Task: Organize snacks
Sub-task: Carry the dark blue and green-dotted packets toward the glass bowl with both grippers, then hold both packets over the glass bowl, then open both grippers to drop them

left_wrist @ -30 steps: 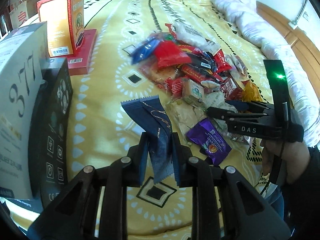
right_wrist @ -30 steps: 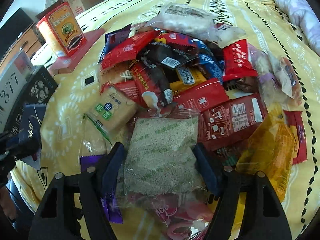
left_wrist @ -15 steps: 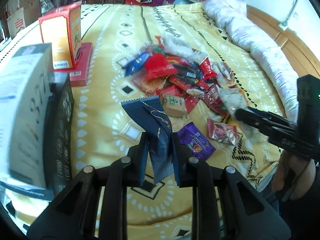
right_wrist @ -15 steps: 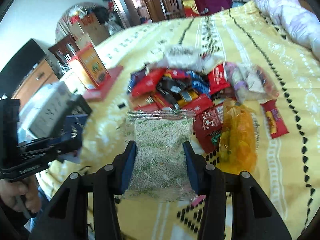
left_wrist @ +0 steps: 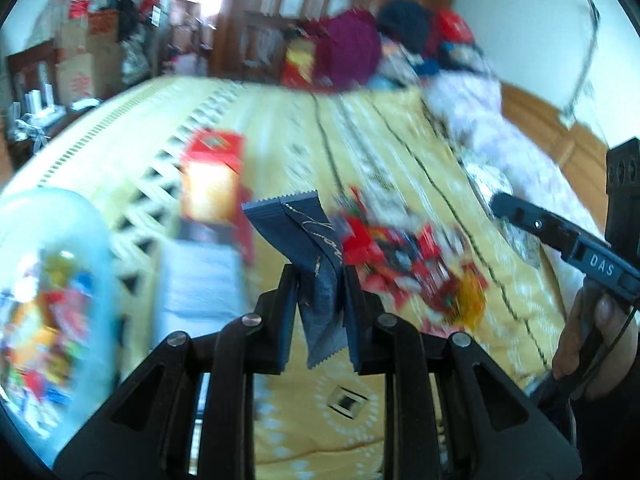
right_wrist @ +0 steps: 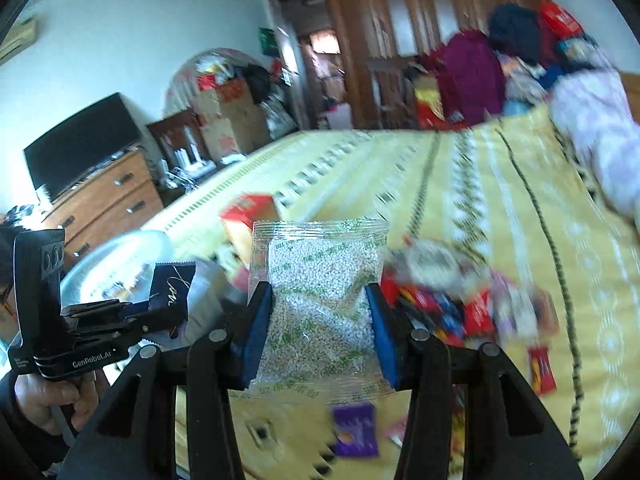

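My left gripper (left_wrist: pixel 320 273) is shut on a dark blue snack packet (left_wrist: pixel 296 224) with gold script, held upright above the yellow bedspread (left_wrist: pixel 372 136). The right wrist view shows the same blue packet (right_wrist: pixel 172 286) in the left gripper (right_wrist: pixel 176 314), carried by a hand at the lower left. My right gripper (right_wrist: pixel 317 293) is shut on a clear packet of white puffed grains (right_wrist: pixel 320 256), its blue pads pressing both sides. The snack pile (left_wrist: pixel 404 252) lies on the bed below and ahead of both grippers. The right gripper's fingers (left_wrist: pixel 520 216) enter the left wrist view from the right.
A clear round tub (left_wrist: pixel 48 280) holding colourful snacks stands at the left, and shows again as the tub (right_wrist: pixel 120 256) in the right wrist view. An orange-red box (left_wrist: pixel 212 180) and a white box (left_wrist: pixel 200 280) sit nearby. A purple packet (right_wrist: pixel 356 428) lies near the bed's front edge. A folded quilt (right_wrist: pixel 600 148) lines the right side.
Both grippers have risen from the bed and tilted up, so the room now shows. The right gripper closed on the grain packet and lifted it off the pile. The left kept its blue packet.
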A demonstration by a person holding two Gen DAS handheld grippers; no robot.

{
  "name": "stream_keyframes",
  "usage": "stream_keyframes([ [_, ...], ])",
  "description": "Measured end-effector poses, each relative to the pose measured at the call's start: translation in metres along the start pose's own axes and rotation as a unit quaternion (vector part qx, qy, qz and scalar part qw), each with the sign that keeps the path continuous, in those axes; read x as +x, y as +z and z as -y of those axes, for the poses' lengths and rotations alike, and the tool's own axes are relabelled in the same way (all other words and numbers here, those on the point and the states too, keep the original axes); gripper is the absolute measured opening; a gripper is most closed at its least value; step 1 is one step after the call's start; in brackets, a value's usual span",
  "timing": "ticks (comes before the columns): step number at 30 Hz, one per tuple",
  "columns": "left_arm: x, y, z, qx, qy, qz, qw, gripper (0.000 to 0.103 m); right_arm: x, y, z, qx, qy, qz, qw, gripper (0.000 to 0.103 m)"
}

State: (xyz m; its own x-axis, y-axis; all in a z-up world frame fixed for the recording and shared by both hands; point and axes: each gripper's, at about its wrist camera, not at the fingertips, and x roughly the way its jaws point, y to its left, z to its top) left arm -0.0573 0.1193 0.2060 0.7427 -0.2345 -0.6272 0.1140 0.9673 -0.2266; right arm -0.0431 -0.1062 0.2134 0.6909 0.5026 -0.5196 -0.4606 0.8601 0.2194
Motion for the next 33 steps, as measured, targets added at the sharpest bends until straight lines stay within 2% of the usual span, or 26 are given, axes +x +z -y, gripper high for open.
stream_keyframes([
  [4,-0.04,0.02,-0.047,-0.034,0.039,0.047,0.9976,0.022,0.01,0.038,-0.048,-0.028,0.039,0.021,0.999,0.05],
  [7,-0.067,0.028,-0.087,-0.065,0.072,0.075,0.9925,0.022,0.025,0.062,-0.092,-0.049,0.075,0.029,0.996,0.05],
  [14,-0.112,0.019,-0.182,-0.15,0.139,0.108,0.9728,0.022,0.069,0.093,-0.197,-0.081,0.164,0.019,0.983,0.05],
  [19,-0.124,0.0,-0.22,-0.19,0.161,0.109,0.9623,0.022,0.1,0.089,-0.265,-0.095,0.207,-0.011,0.974,0.05],
  [24,-0.119,-0.013,-0.231,-0.202,0.165,0.097,0.9604,0.022,0.121,0.07,-0.316,-0.113,0.229,-0.046,0.966,0.05],
  [28,-0.118,-0.019,-0.237,-0.207,0.164,0.089,0.9604,0.022,0.133,0.051,-0.335,-0.122,0.234,-0.069,0.962,0.05],
  [33,-0.124,-0.027,-0.242,-0.209,0.164,0.086,0.9602,0.022,0.136,0.039,-0.338,-0.125,0.234,-0.081,0.961,0.05],
])
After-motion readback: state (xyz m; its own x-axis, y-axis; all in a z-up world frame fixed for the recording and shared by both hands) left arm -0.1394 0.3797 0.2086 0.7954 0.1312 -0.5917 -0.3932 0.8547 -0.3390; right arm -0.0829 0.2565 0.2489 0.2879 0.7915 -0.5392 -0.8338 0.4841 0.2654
